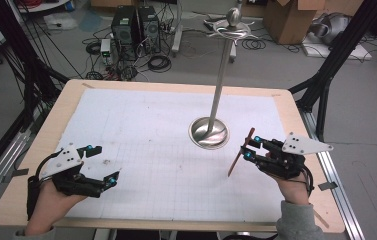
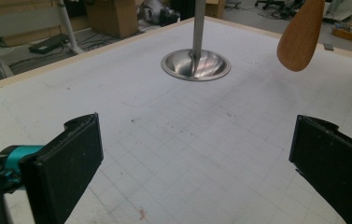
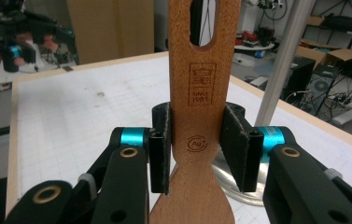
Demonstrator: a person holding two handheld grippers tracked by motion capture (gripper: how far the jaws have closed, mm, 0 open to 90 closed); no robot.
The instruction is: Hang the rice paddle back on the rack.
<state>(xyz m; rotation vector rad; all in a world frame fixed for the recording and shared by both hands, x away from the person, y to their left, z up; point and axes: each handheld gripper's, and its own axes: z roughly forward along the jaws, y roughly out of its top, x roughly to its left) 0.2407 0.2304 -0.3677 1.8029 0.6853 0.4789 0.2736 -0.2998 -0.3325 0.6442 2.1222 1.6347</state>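
Observation:
My right gripper (image 1: 252,148) is shut on a flat wooden spatula (image 1: 236,162), which slants down to the left above the white mat. In the right gripper view both pads (image 3: 160,149) press the edges of the spatula's stamped handle (image 3: 201,88), whose slotted end points away. The spatula's rounded blade (image 2: 299,37) hangs at the upper right of the left gripper view. A steel stand (image 1: 220,85) with a round dished base (image 1: 209,134) and hooks at its top rises just left of the right gripper. My left gripper (image 1: 103,163) rests open at the near left, with nothing between its jaws (image 2: 194,135).
A white grid mat (image 1: 151,125) covers the wooden table (image 1: 51,125). Black frame struts (image 1: 336,55) stand at both sides. On the floor behind are computer towers (image 1: 136,25), cables and cardboard boxes (image 1: 288,20). The stand's pole (image 3: 283,60) rises at the right of the right gripper view.

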